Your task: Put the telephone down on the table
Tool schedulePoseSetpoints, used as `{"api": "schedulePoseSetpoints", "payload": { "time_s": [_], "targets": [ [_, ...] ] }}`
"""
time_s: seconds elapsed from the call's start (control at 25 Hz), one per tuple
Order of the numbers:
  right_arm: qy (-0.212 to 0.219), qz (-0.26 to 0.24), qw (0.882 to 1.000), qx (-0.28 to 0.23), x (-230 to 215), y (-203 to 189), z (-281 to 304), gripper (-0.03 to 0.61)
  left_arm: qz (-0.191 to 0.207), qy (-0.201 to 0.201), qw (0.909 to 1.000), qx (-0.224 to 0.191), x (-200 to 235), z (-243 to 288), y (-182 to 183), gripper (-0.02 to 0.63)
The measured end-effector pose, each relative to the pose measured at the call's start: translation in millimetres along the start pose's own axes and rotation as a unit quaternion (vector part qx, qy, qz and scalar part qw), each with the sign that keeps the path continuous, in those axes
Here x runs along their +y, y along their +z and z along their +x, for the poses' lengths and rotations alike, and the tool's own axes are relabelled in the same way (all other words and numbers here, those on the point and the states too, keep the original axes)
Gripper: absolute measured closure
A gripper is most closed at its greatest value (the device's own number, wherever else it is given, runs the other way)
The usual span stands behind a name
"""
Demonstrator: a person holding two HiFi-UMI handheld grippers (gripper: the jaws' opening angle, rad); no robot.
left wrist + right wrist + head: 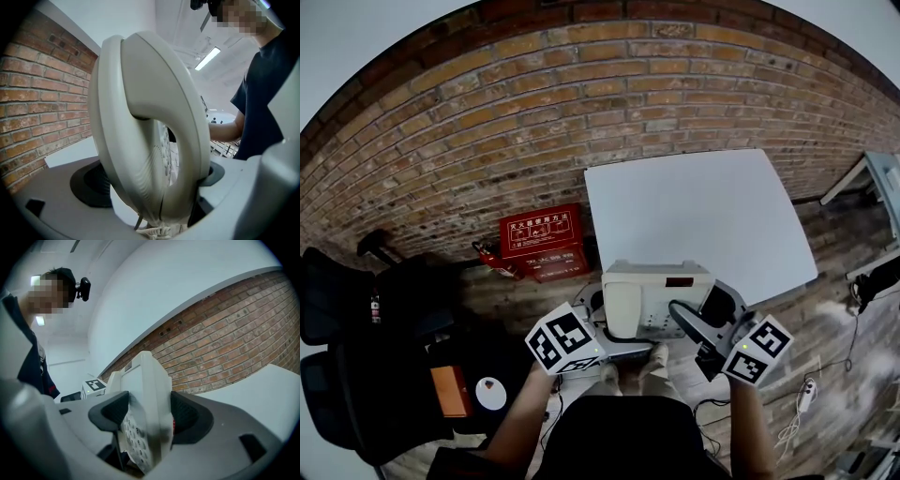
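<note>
The cream telephone (656, 298) sits at the near edge of the white table (703, 216), gripped from both sides; whether it touches the table cannot be told. The left gripper (623, 353) has its dark fingers (89, 185) closed on the handset side of the telephone (154, 131) – the handset fills the gap. The right gripper (694, 323) clamps its fingers (190, 416) on the keypad end (145, 399). A red box (539, 244) lies on the floor left of the table, against the brick wall (487, 122)

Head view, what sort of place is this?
Probably an office or workshop room: a white table by a brick wall, a black office chair, and a red fire-extinguisher box on the floor.
</note>
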State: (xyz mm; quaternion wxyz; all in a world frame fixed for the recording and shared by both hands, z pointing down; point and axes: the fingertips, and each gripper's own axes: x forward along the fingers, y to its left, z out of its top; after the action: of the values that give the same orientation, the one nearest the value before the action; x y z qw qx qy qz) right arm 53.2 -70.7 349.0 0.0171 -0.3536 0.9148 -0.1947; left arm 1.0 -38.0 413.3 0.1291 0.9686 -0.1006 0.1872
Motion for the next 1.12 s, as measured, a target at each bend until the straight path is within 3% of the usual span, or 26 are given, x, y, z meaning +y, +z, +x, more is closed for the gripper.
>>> {"api": "schedulePoseSetpoints", "payload": {
  "time_s": [0.56,1.12],
  "targets": [
    [0.055,0.024,0.997,0.058,-55,-17,16,0.308,-0.061,0.052,0.9967,0.012,31,42,-15,0.109],
    [0.064,0.079,0.988,0.112,-96,-75,33,0.308,-0.117,0.050,0.9909,0.044,53,72,-69,0.109]
  ]
}}
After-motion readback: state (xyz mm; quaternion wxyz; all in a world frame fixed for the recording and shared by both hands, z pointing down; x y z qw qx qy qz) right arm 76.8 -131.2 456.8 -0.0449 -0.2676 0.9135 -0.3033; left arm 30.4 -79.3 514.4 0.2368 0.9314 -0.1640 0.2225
